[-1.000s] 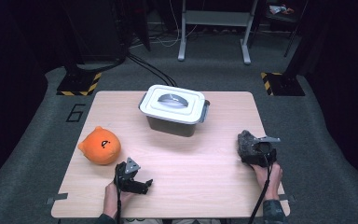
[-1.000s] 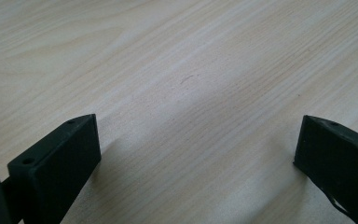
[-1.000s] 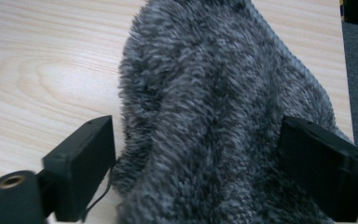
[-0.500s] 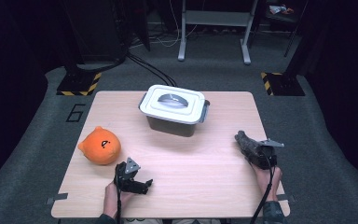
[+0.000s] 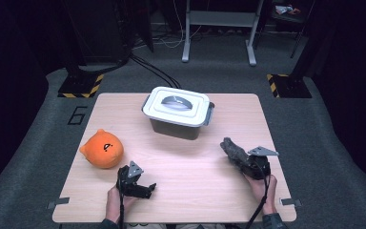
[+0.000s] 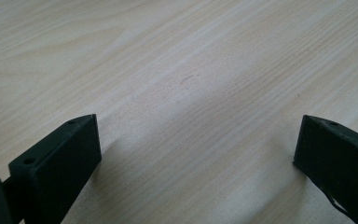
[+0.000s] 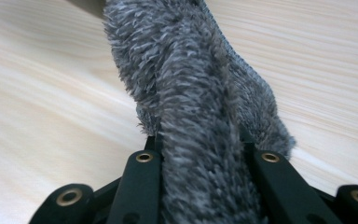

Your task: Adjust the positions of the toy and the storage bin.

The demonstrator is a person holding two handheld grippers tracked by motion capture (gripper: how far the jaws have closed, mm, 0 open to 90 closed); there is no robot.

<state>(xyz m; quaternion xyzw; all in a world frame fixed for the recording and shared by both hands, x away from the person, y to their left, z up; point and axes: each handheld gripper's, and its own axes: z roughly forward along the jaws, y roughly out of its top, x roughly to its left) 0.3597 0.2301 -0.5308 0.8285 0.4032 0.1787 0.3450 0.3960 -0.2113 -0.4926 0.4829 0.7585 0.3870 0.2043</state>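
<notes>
A grey fuzzy plush thing (image 5: 230,148) lies low over the right side of the wooden table (image 5: 195,191). My right gripper (image 5: 241,160) is shut on it. In the right gripper view its jaws have just been closing and now squeeze the grey fuzz (image 7: 191,93) from both sides, with the gripper (image 7: 201,154) tilted down at the tabletop. My left gripper (image 5: 147,188) rests near the front edge, held by a hand. In the left gripper view its two jaws stand wide apart over bare wood, so the gripper (image 6: 196,158) is open with nothing between them.
A white-lidded box (image 5: 177,106) with a grey base and side latches stands at the back middle of the table. An orange round plush (image 5: 102,149) sits at the left. Dark floor, stands and cables surround the table.
The right gripper has moved left towards the table's middle, and the grey plush thing in it has gone from a bunched lump to a drawn-out shape. The left gripper has stayed put.
</notes>
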